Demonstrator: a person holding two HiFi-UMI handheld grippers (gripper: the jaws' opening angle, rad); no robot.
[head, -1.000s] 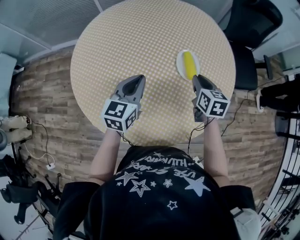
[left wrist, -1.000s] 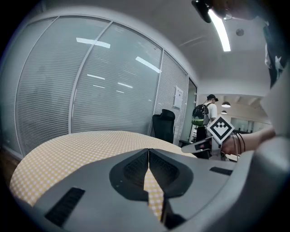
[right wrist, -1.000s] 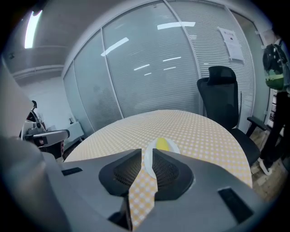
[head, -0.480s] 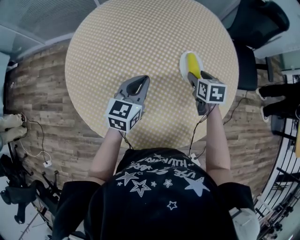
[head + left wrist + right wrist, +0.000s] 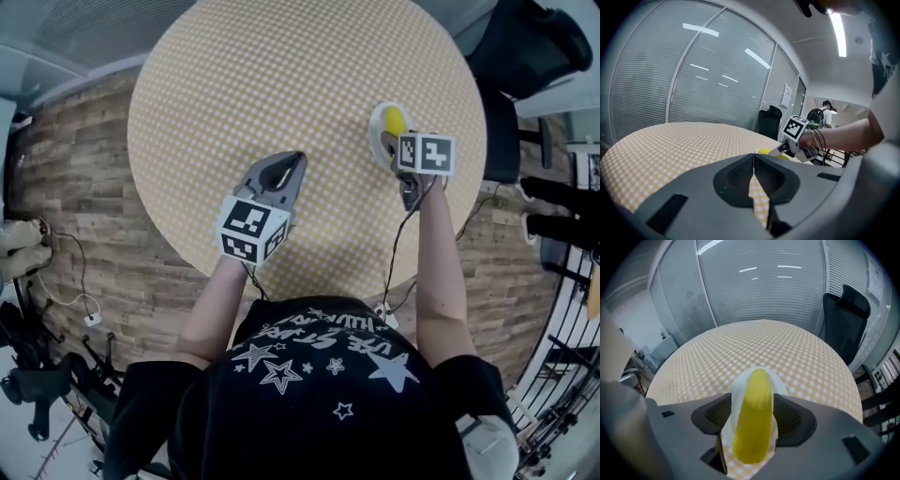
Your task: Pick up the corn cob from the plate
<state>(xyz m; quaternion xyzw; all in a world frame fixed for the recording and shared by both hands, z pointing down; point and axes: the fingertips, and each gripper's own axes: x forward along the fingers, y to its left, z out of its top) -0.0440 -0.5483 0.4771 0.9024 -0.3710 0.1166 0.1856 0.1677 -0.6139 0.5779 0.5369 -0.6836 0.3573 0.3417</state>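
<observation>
Corn cob (image 5: 754, 427) is found lying on white plate (image 5: 734, 391), at round table's (image 5: 281, 84) right side. Right gripper (image 5: 752, 404) jaws are being opened astride it, pads clear, for grasping. Left gripper (image 5: 753, 159) is clenched, empty, parked aside.

The scene contains one round table (image 5: 281, 84), one white plate (image 5: 377, 120) and one corn cob (image 5: 395, 120). Two grippers are present: one left gripper (image 5: 296, 161) with jaws together, and one right gripper (image 5: 751, 399) with jaws opening and the corn cob between them. Each carries one cube, namely the left marker cube (image 5: 251, 228) and the right marker cube (image 5: 427, 153). One black office chair (image 5: 530, 42) is visible, along with two persons: one gripper operator (image 5: 319, 394) and one backpack wearer (image 5: 818, 116).
</observation>
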